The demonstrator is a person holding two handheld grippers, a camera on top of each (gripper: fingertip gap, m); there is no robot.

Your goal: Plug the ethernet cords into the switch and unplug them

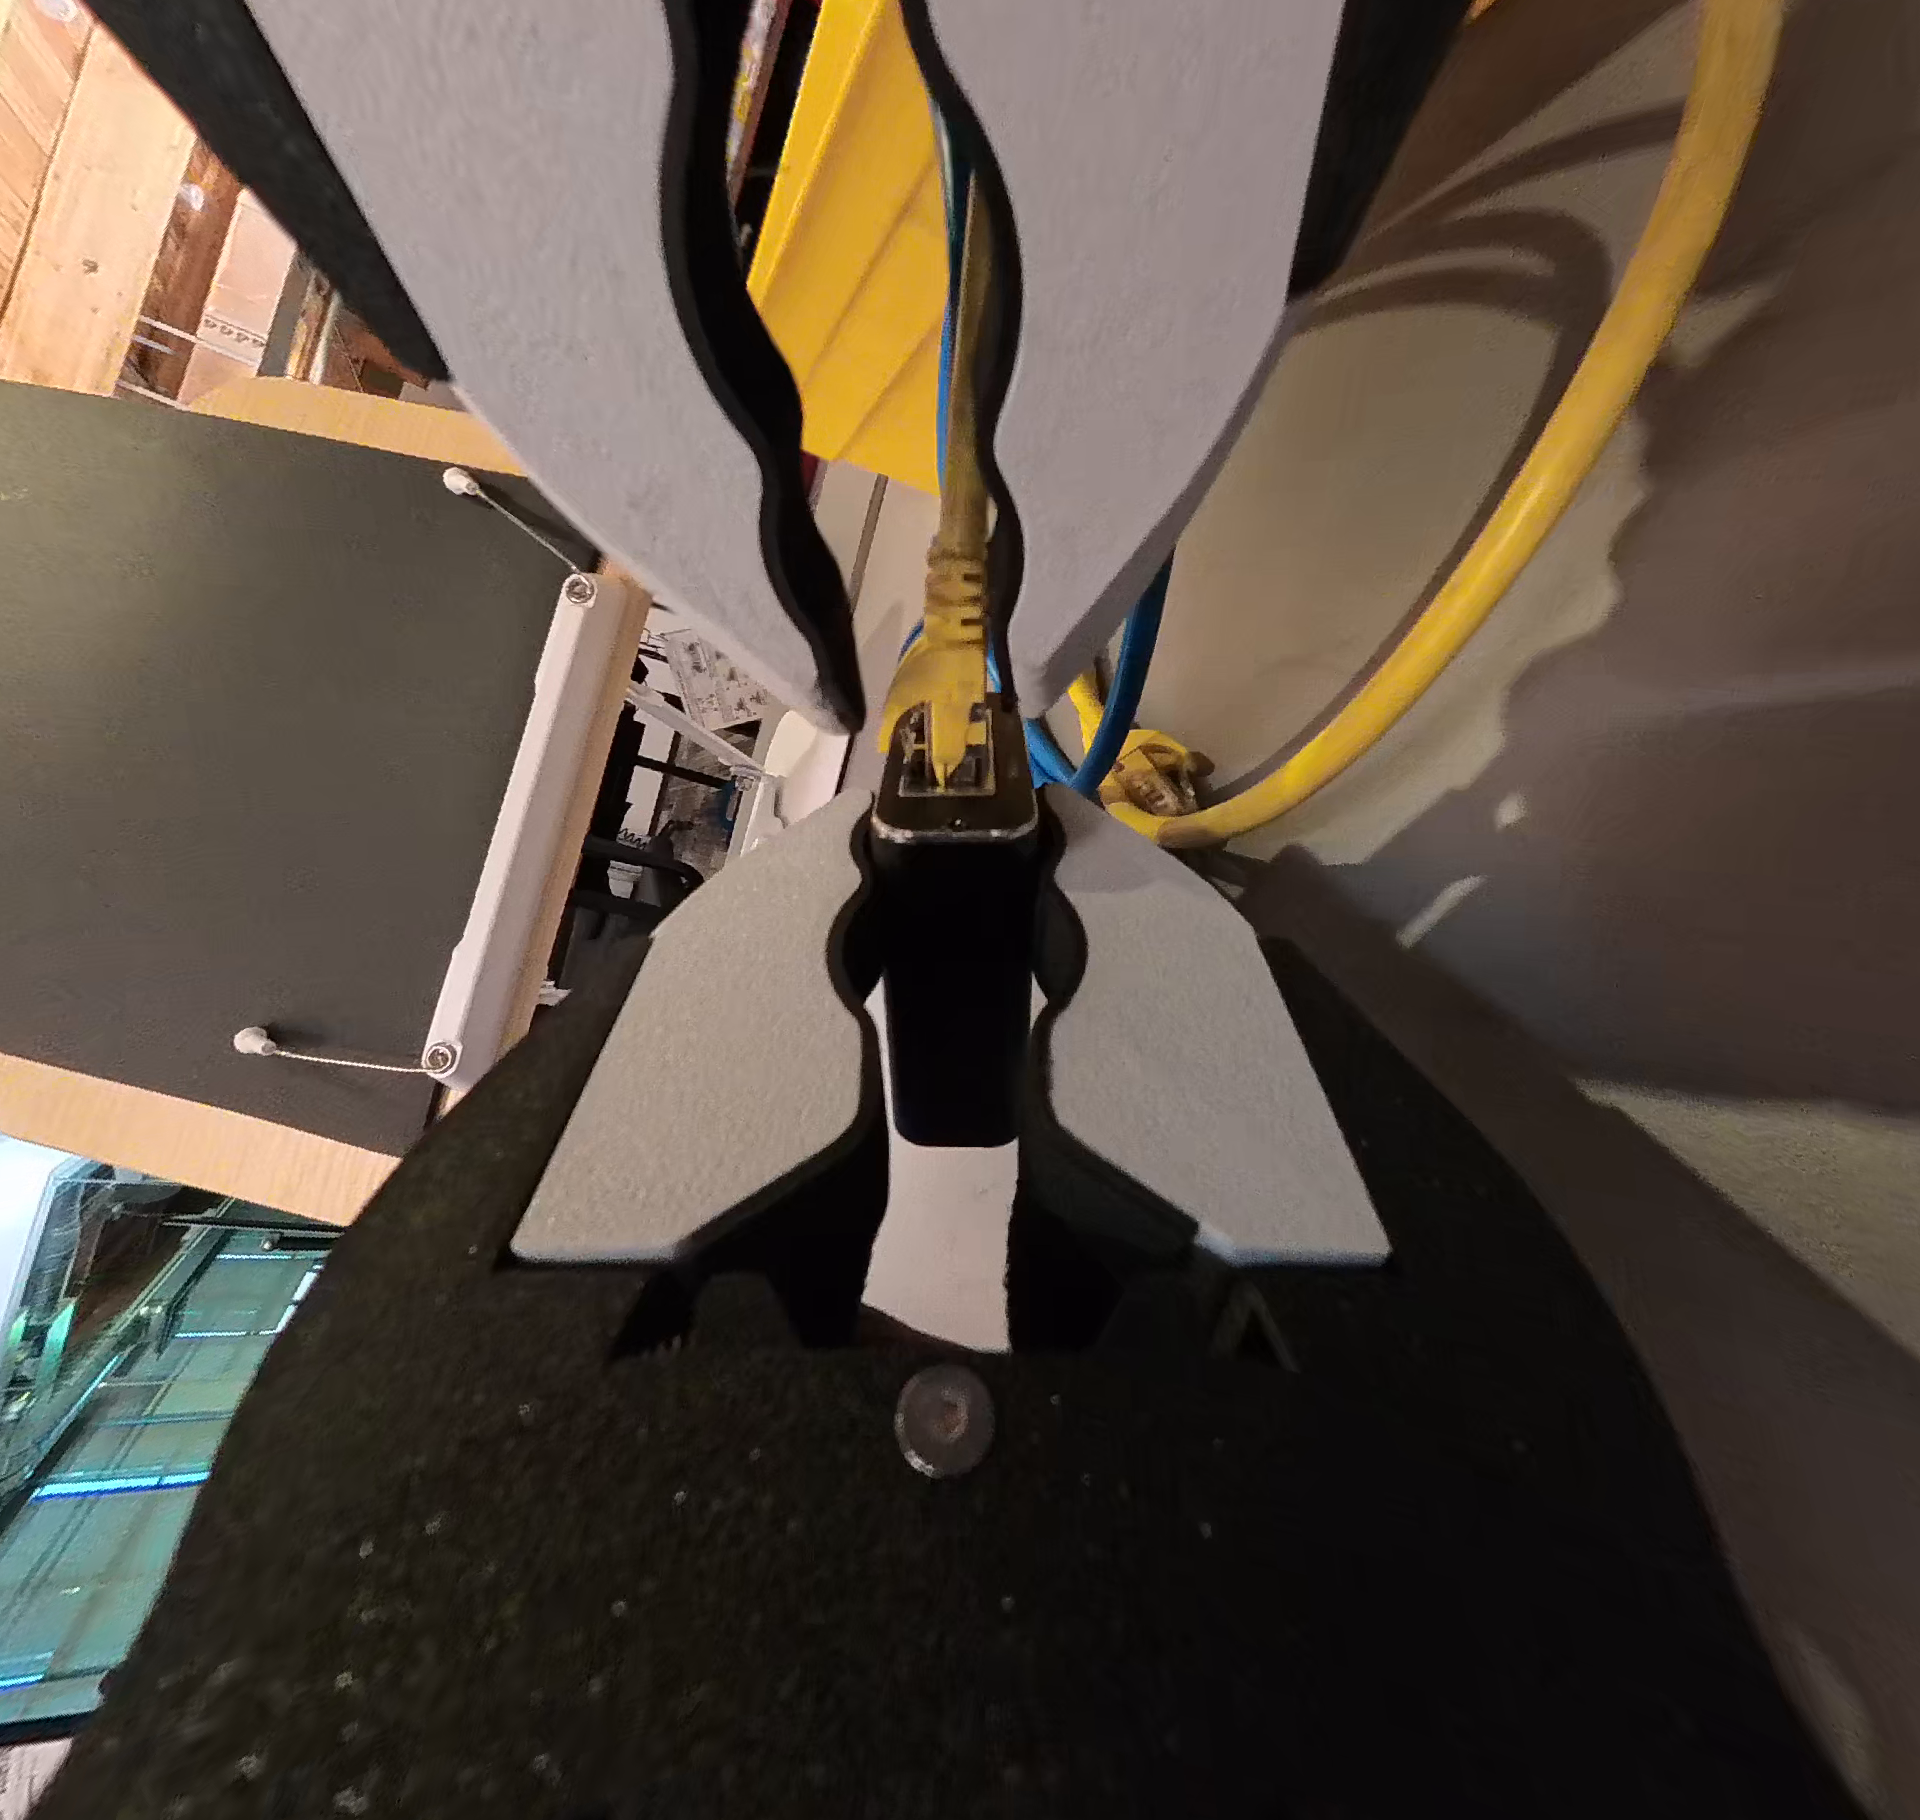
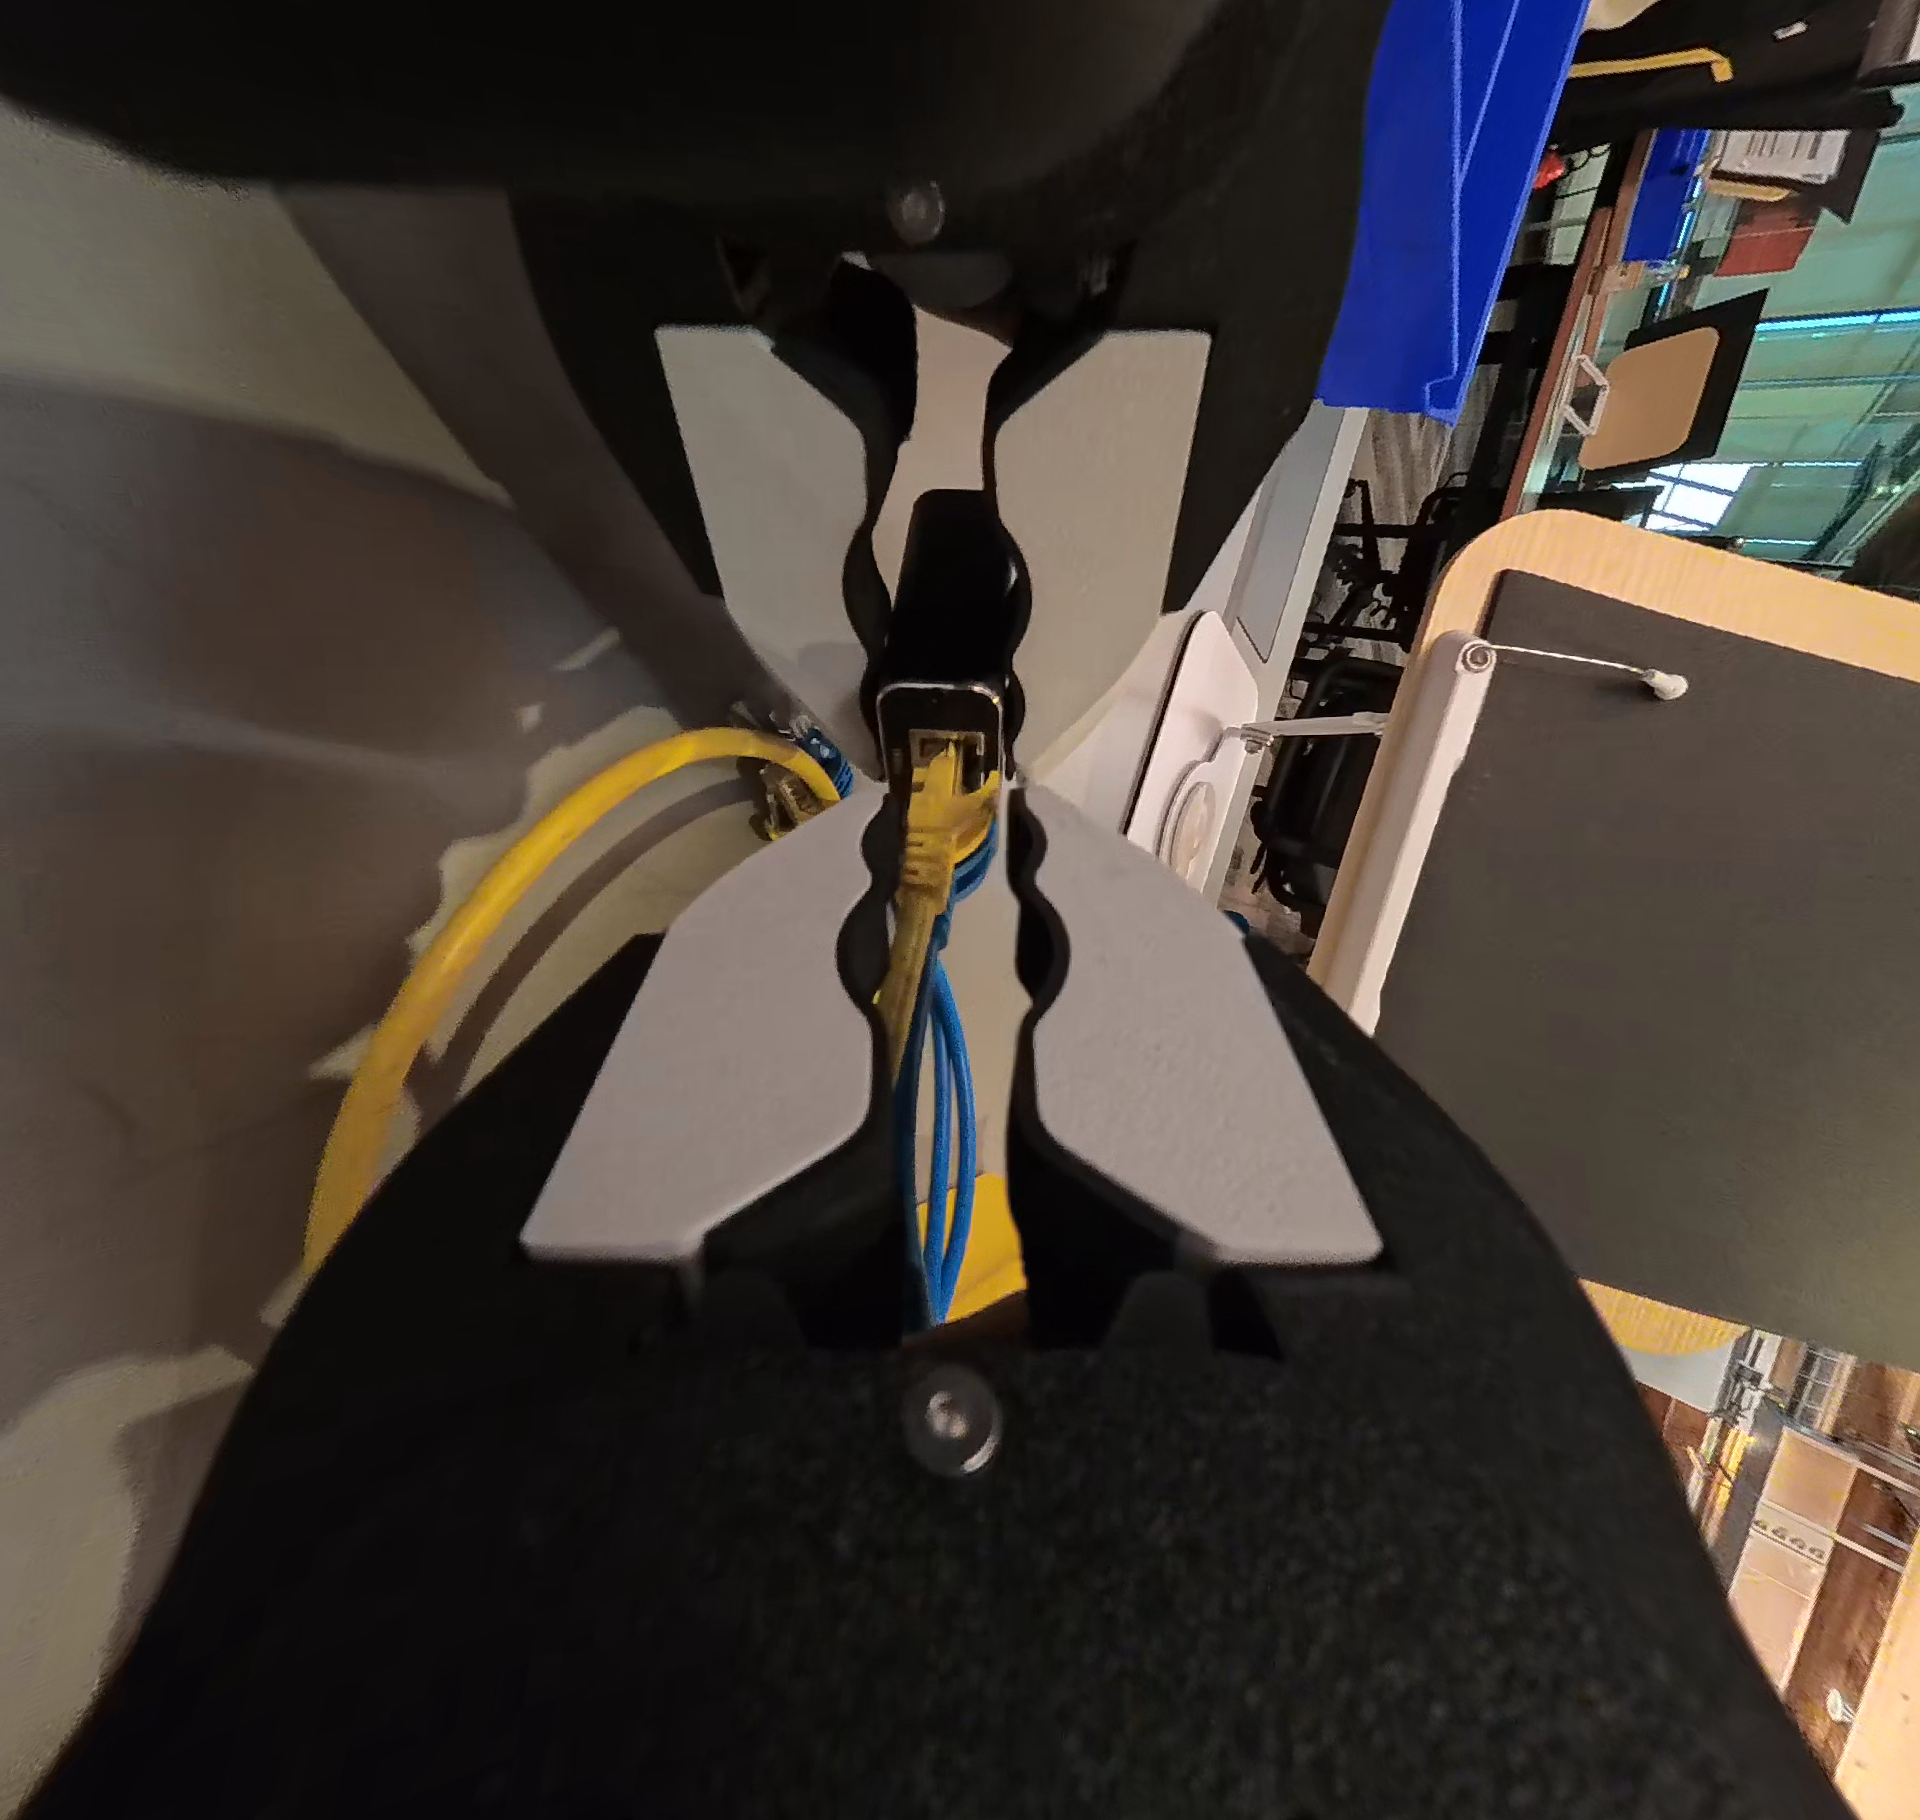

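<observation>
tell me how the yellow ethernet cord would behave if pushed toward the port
Likely floppy: the yellow ethernet cord curves in a loose loop. Its ribbed boot near the black switch looks stiffer, so gripping there probably steers better.

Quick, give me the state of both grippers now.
Left gripper: closed on the black switch.
Right gripper: fingers around the yellow ethernet cord, grip cannot be told.

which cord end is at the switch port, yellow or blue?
The yellow cord's plug sits at the port of the black switch. Blue cords merely run alongside it; another yellow plug lies loose.
</observation>
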